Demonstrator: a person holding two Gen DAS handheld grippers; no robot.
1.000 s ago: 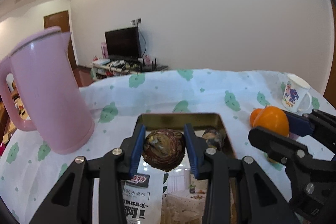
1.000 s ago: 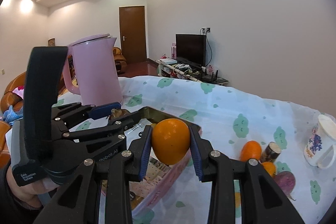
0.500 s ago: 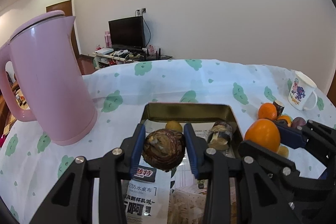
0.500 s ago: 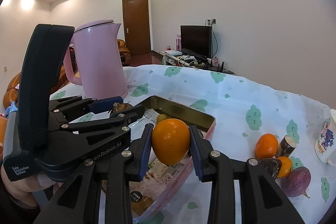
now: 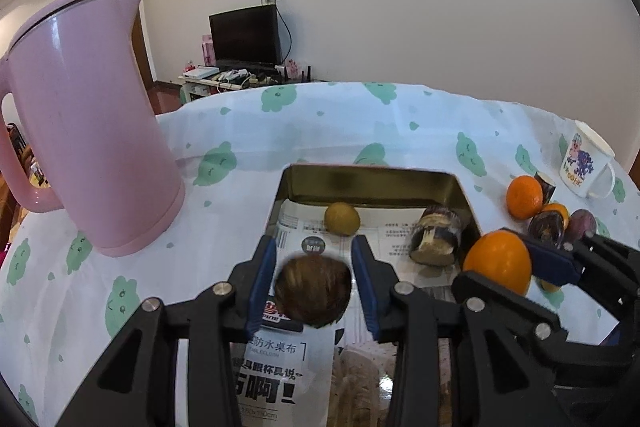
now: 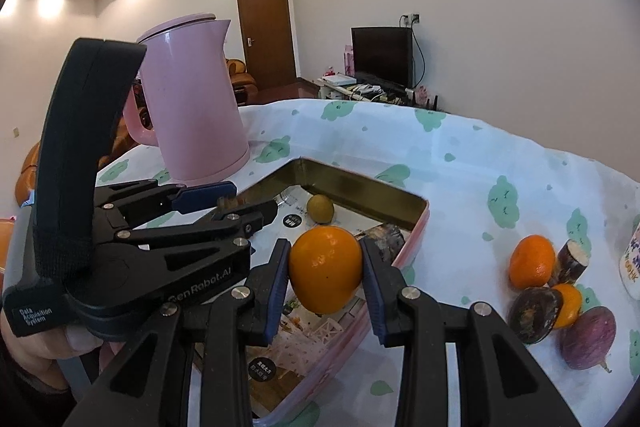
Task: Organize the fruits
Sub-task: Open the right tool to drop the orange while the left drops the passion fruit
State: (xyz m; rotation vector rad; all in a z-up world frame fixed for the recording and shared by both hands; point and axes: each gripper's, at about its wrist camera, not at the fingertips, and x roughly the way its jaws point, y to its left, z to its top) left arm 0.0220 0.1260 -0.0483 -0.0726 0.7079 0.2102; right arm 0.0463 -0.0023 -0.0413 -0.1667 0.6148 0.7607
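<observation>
A pink-sided metal tin (image 5: pixel 372 183) (image 6: pixel 416 227) lined with printed paper sits on the tablecloth. Inside lie a small yellow-green fruit (image 5: pixel 341 219) (image 6: pixel 320 209) and a dark cut fruit piece (image 5: pixel 436 237). My left gripper (image 5: pixel 314 273) has its jaws spread; a brown round fruit (image 5: pixel 313 291), blurred, sits between them without touching the pads, over the tin. My right gripper (image 6: pixel 325 275) is shut on an orange (image 6: pixel 325 275) (image 5: pixel 498 265) above the tin's right side.
A pink kettle (image 5: pixel 84 115) (image 6: pixel 192 99) stands left of the tin. Right of the tin lie a tangerine (image 6: pixel 532 261), dark cut pieces (image 6: pixel 534 313), a purple fruit (image 6: pixel 588 337) and a printed mug (image 5: pixel 584 159).
Both grippers tipped down over the tin. My left gripper's jaws opened and the brown fruit slipped lower between them. The right gripper still holds the orange.
</observation>
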